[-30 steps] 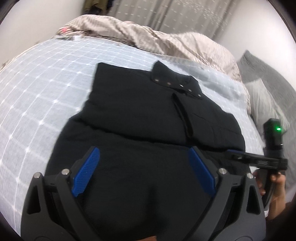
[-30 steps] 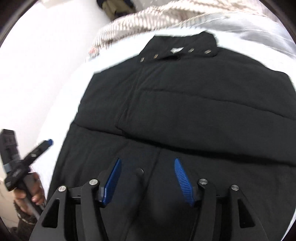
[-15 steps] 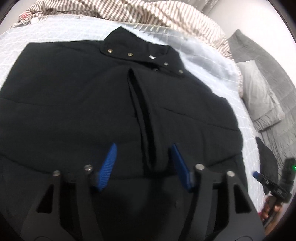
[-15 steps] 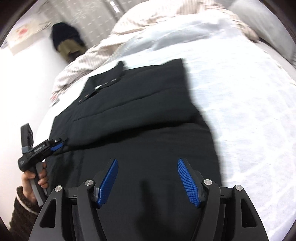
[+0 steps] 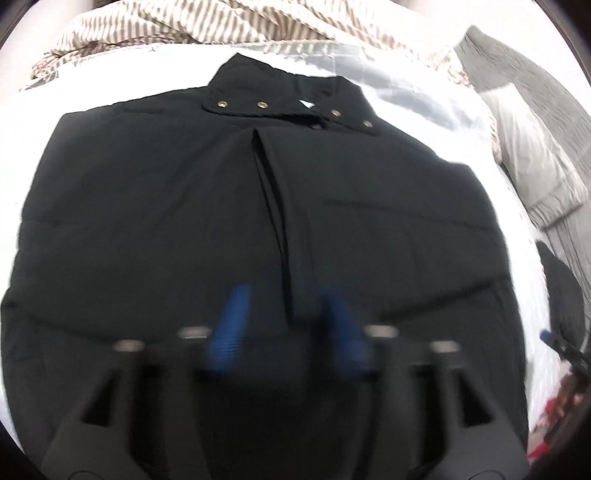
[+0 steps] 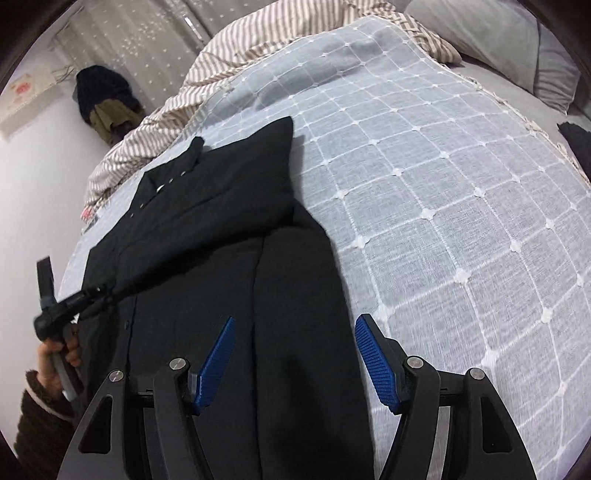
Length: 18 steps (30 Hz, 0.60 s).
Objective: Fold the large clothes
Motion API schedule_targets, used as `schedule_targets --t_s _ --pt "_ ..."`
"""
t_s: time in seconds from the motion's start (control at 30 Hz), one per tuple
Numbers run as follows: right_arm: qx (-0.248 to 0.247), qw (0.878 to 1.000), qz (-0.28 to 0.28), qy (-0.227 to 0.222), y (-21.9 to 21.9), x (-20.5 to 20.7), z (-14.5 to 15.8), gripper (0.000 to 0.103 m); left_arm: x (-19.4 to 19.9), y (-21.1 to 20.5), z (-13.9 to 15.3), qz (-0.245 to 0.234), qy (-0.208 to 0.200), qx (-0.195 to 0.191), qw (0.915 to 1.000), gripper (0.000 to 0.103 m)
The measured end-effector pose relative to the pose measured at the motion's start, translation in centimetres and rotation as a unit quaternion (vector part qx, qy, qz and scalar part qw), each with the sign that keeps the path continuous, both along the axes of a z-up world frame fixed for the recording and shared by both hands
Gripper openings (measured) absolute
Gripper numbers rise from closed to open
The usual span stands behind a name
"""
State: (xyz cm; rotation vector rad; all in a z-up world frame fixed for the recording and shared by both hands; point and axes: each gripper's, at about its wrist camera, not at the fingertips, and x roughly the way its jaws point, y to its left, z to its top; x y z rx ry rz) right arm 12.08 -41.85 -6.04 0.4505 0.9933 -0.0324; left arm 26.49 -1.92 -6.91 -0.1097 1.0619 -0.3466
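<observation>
While both grippers [image 5: 288, 325] [image 6: 295, 365] gape above the black jacket [image 6: 229, 206], a striped duvet [image 5: 207, 22] lies beyond.

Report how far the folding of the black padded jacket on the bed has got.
Done: the black padded jacket lies flat, collar away, on the pale checked bedspread, with both sides apparently folded in to meet along the middle. In hand: nothing; the left gripper, whose jaws have just been opening, and the right gripper hover open above its near part. Left: folding it crosswise into a compact stack.
</observation>
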Motion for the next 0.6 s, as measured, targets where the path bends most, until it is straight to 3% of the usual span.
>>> schedule_targets --t_s 0.07,0.2,0.33,0.47,0.6 --pt "-0.004 1.0 0.008 0.002 0.4 -0.9 0.4 0.069 -2.1 0.8 1.4 -0.022 -0.015 0.002 0.9996 0.077" --pt "-0.008 1.0 0.024 0.011 1.2 -3.1 1.1 0.073 -6.2 3.2 3.4 -0.059 -0.015 0.073 0.9955 0.087" --pt "-0.015 0.999 0.033 0.027 2.1 -5.7 1.3 0.075 -9.8 7.2 4.4 -0.073 0.004 0.126 0.9893 0.088" --pt "-0.008 0.998 0.039 0.043 2.5 -8.2 0.7 0.076 -14.3 13.2 5.5 -0.049 0.018 0.114 0.992 0.094" --pt "-0.017 0.997 0.046 0.062 3.0 -10.4 -0.3 0.076 -17.4 18.0 4.9 -0.025 0.039 0.098 0.9941 0.094"
